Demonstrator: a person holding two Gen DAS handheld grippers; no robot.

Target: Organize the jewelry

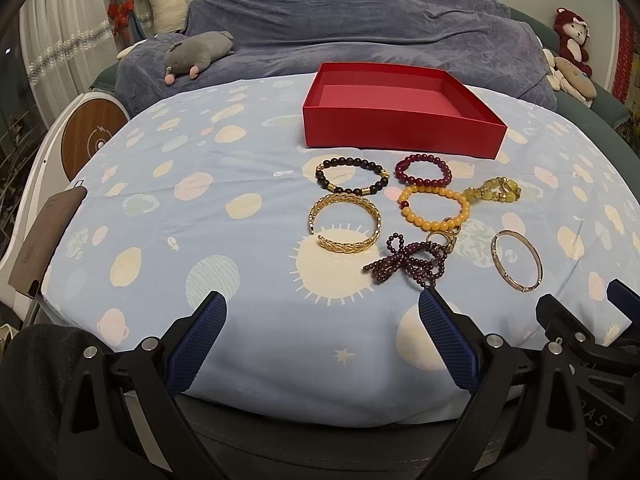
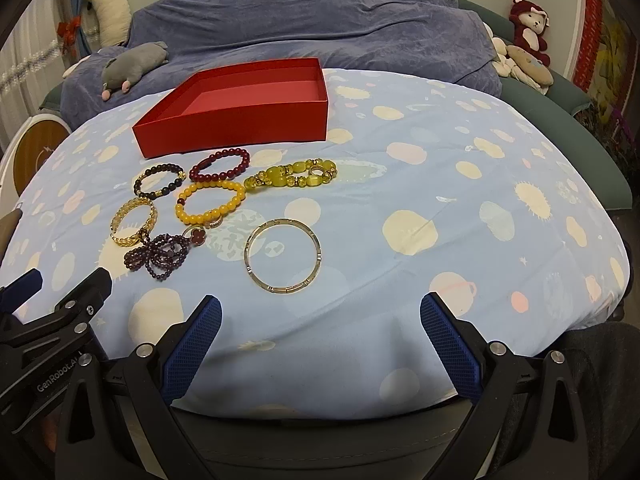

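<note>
An open, empty red box (image 1: 400,130) (image 2: 236,128) sits on the blue patterned sheet. In front of it lie several bracelets: black beads (image 1: 350,174) (image 2: 160,180), dark red beads (image 1: 423,170) (image 2: 220,166), orange beads (image 1: 436,208) (image 2: 210,202), a gold bangle (image 1: 346,222) (image 2: 134,220), yellow-green stones (image 1: 494,192) (image 2: 290,176), a purple bead strand (image 1: 408,260) (image 2: 160,254) and a thin metal bangle (image 1: 518,260) (image 2: 283,262). My left gripper (image 1: 322,298) and right gripper (image 2: 320,302) are open and empty, near the front edge.
A grey plush toy (image 1: 198,54) (image 2: 132,62) lies on the blue blanket (image 1: 360,20) behind the box. A red plush (image 2: 528,26) sits at the far right. A round wooden-topped stand (image 1: 90,136) is on the left. The right half of the sheet (image 2: 480,200) holds nothing.
</note>
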